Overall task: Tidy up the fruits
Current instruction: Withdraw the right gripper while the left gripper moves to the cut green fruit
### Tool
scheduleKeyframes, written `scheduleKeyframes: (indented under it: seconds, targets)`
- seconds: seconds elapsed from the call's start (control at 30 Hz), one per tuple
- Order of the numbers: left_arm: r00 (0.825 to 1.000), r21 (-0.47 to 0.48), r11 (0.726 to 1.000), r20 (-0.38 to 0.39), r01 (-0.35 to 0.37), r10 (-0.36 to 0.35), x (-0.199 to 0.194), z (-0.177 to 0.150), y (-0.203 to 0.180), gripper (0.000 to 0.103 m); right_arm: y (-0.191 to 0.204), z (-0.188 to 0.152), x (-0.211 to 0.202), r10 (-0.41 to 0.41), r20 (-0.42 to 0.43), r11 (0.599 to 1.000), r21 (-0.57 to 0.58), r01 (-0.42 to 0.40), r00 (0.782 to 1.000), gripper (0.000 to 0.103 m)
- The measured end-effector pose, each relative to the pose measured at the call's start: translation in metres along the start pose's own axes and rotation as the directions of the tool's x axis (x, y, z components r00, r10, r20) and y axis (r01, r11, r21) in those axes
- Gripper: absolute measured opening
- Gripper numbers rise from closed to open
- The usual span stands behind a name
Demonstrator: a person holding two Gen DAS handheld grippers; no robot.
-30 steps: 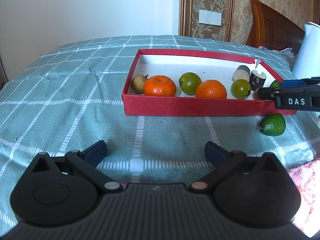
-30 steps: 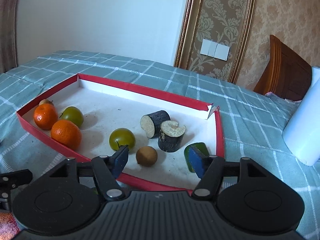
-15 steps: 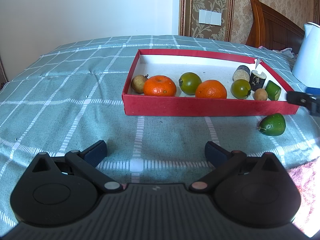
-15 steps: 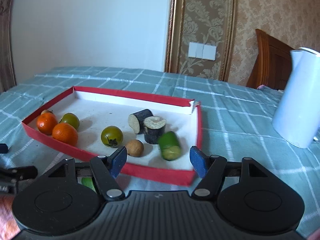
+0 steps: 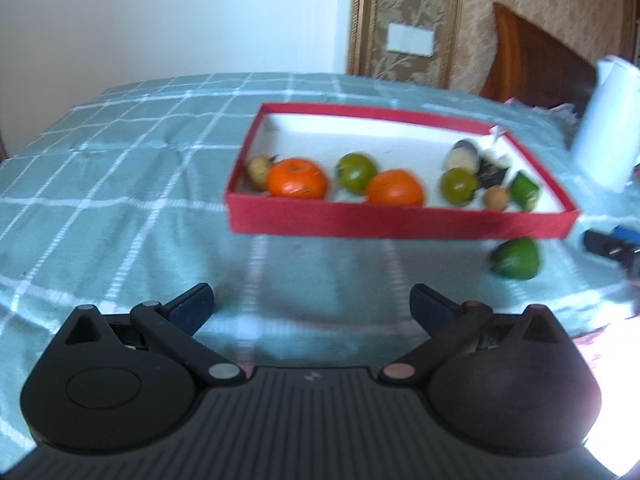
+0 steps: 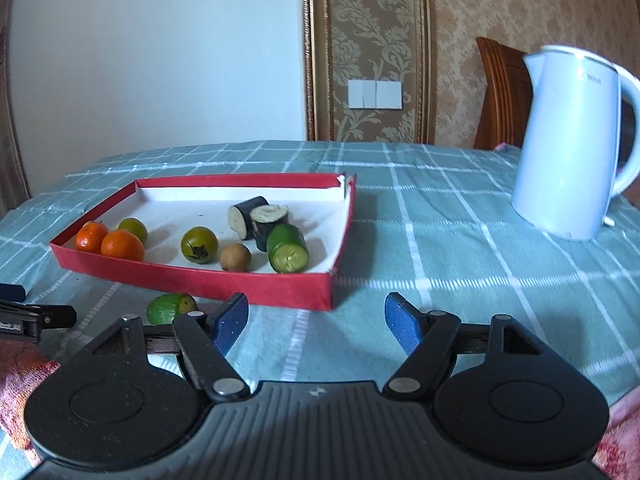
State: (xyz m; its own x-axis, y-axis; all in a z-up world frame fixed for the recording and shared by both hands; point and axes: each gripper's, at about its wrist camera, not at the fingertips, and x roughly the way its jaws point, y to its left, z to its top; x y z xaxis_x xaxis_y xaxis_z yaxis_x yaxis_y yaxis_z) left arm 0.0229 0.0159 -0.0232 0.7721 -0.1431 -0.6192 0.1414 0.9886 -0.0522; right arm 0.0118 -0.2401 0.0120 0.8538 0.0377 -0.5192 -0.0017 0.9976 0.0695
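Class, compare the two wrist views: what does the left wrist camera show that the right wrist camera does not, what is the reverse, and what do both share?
Only the left wrist view shows the small tan fruit at the tray's left end. Only the right wrist view shows the white kettle whole, handle included. Both show the red tray with two oranges, the cut green piece and dark pieces inside, and one green fruit lying outside it on the checked cloth.

Left wrist view was motion-blurred throughout; the dark cut pieces (image 5: pixel 490 168) in the red tray (image 5: pixel 400 222) smeared, no detail. White kettle (image 5: pixel 608 140) cut off at right edge. In right view, green fruit (image 6: pixel 168 308) partly hidden behind right gripper (image 6: pixel 316 320) finger.
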Motion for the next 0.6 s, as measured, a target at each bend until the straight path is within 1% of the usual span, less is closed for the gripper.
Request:
scheduleKeyframes:
  seconds: [0.17, 0.23, 0.37, 0.47, 0.6]
  targets:
    - [0.999, 0.04, 0.998, 0.005, 0.049, -0.049, -0.004, 0.006, -0.026, 0.103, -0.006, -0.003, 0.006, -0.009, -0.016, 0.999, 0.03, 0.009, 1.0, 0.075]
    - [0.997, 0.055, 0.996, -0.008, 0.073, -0.073, -0.001, 0.008, -0.037, 0.103, -0.006, -0.005, 0.007, -0.013, -0.016, 0.999, 0.032, 0.013, 1.0, 0.075]
    - [0.991, 0.06, 0.99, -0.025, 0.131, -0.13, 0.004, 0.015, -0.058, 0.103, -0.011, -0.006, 0.002, -0.042, 0.016, 0.998, 0.055, 0.041, 0.999, 0.075]
    - [0.99, 0.084, 0.987, -0.02, 0.14, -0.138, 0.008, 0.02, -0.072, 0.103, -0.018, -0.006, 0.001, -0.06, 0.02, 0.994, 0.09, 0.058, 0.998, 0.075]
    - [0.986, 0.092, 0.982, -0.022, 0.164, -0.163, 0.012, 0.023, -0.082, 0.103, -0.028, -0.006, 0.007, -0.051, -0.006, 0.988, 0.148, 0.052, 0.999, 0.075]
